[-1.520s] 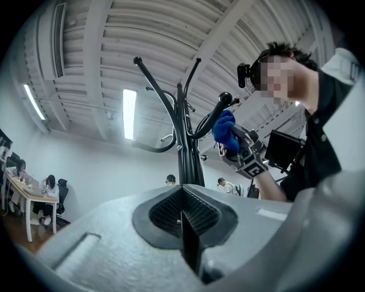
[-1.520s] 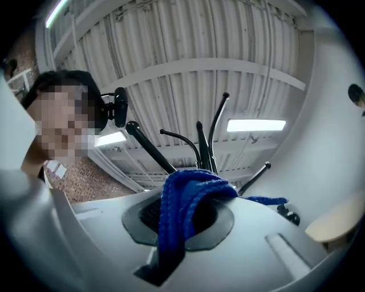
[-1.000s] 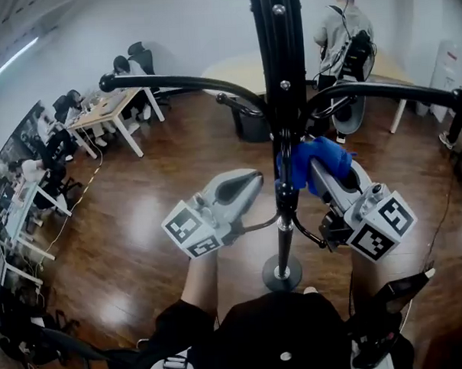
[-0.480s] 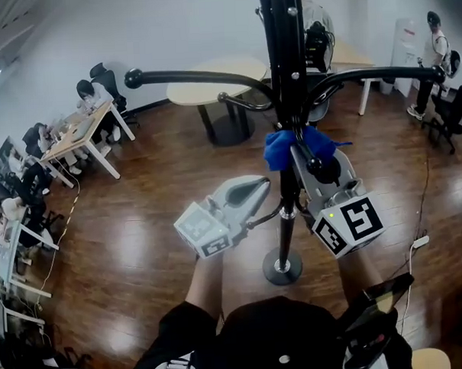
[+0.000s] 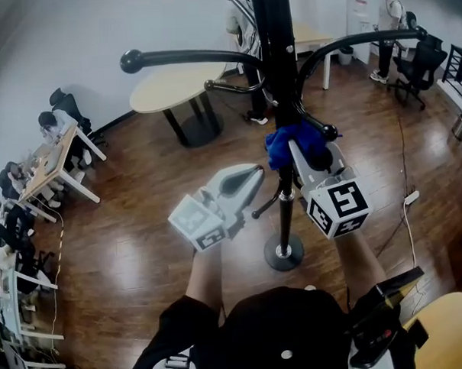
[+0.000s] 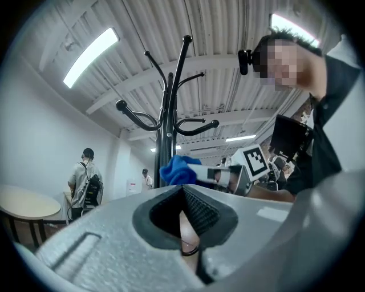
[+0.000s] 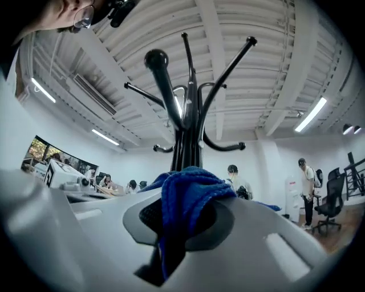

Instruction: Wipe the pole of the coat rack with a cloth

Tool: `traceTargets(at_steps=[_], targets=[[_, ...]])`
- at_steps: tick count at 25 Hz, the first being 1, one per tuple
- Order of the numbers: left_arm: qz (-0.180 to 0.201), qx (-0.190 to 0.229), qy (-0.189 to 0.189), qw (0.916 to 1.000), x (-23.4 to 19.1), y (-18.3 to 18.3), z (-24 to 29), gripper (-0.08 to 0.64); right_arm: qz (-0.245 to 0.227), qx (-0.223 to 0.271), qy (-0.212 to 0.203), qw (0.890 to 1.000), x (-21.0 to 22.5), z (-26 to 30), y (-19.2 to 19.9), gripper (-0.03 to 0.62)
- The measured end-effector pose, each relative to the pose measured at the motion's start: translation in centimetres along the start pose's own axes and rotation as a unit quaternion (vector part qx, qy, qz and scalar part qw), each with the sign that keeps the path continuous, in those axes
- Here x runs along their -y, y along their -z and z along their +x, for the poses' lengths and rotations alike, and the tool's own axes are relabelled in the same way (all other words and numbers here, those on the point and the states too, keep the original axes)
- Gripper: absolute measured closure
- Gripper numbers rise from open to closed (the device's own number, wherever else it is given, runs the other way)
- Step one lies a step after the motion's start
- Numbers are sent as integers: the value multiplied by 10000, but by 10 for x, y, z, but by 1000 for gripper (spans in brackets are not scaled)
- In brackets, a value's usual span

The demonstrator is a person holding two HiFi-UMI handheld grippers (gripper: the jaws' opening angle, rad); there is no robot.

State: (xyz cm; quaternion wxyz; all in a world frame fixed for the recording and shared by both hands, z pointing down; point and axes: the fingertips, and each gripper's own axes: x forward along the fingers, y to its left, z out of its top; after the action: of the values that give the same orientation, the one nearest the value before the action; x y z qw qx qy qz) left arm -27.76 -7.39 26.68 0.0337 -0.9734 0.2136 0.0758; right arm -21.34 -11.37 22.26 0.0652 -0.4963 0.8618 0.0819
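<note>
The black coat rack pole point(image 5: 279, 71) rises in the middle of the head view from a round base point(image 5: 284, 252) on the wood floor. My right gripper point(image 5: 294, 149) is shut on a blue cloth point(image 5: 288, 144), which presses against the pole's right side below the curved hooks. In the right gripper view the blue cloth point(image 7: 185, 197) bulges out of the shut jaws just under the pole point(image 7: 188, 137). My left gripper point(image 5: 257, 173) is shut and holds nothing; it hangs left of the pole, apart from it. The left gripper view shows the pole point(image 6: 166, 131) and the cloth point(image 6: 178, 169).
Curved black hook arms point(image 5: 187, 59) reach out left and right from the pole. A round table point(image 5: 173, 87) stands behind it, desks with seated people point(image 5: 50, 153) at the left. People stand at the back right point(image 5: 388, 16). A cable runs over the floor at the right point(image 5: 407, 203).
The right gripper with the cloth has stayed against the pole while it shifted slightly along it. My head view has swung, so the room behind has shifted. The left gripper has barely moved.
</note>
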Motion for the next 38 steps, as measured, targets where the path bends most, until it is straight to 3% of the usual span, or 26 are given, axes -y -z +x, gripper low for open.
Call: traceTargets(at_steps=[3, 7, 13, 17, 20, 24, 26, 28, 32, 35, 38], targets=[[-42, 15, 23, 10000, 1, 7, 0, 558, 251, -656, 177, 9974, -3, -12, 67, 549], [-25, -127, 4, 9999, 3, 20, 5, 558, 334, -1658, 564, 9840, -14, -30, 160, 551], [96, -429, -117, 9990, 1, 36, 16, 558, 519, -1852, 474, 9802, -17, -39, 200, 551], [107, -607, -176, 9979, -2, 49, 18, 558, 620, -1382, 361, 9878, -12, -32, 157, 551], [145, -676, -264, 9973, -3, 49, 14, 558, 333, -512, 321, 9976, -5, -16, 70, 551], [282, -621, -168, 9975, 3, 44, 18, 558, -40, 450, 284, 9986, 4, 1, -45, 551], [317, -587, -115, 9977, 6, 41, 20, 558, -89, 617, 282, 9977, 6, 6, -73, 551], [330, -570, -85, 9978, 7, 40, 20, 558, -41, 668, 256, 9974, 7, 9, -76, 549], [298, -548, -93, 9980, 0, 42, 16, 558, -155, 504, 386, 9979, 4, 4, -33, 551], [207, -525, -183, 9982, -5, 46, 9, 558, -46, -204, 431, 9989, -3, -9, 46, 551], [169, -518, -265, 9982, -10, 47, 4, 558, -1, -1035, 530, 9932, -13, -26, 131, 551]])
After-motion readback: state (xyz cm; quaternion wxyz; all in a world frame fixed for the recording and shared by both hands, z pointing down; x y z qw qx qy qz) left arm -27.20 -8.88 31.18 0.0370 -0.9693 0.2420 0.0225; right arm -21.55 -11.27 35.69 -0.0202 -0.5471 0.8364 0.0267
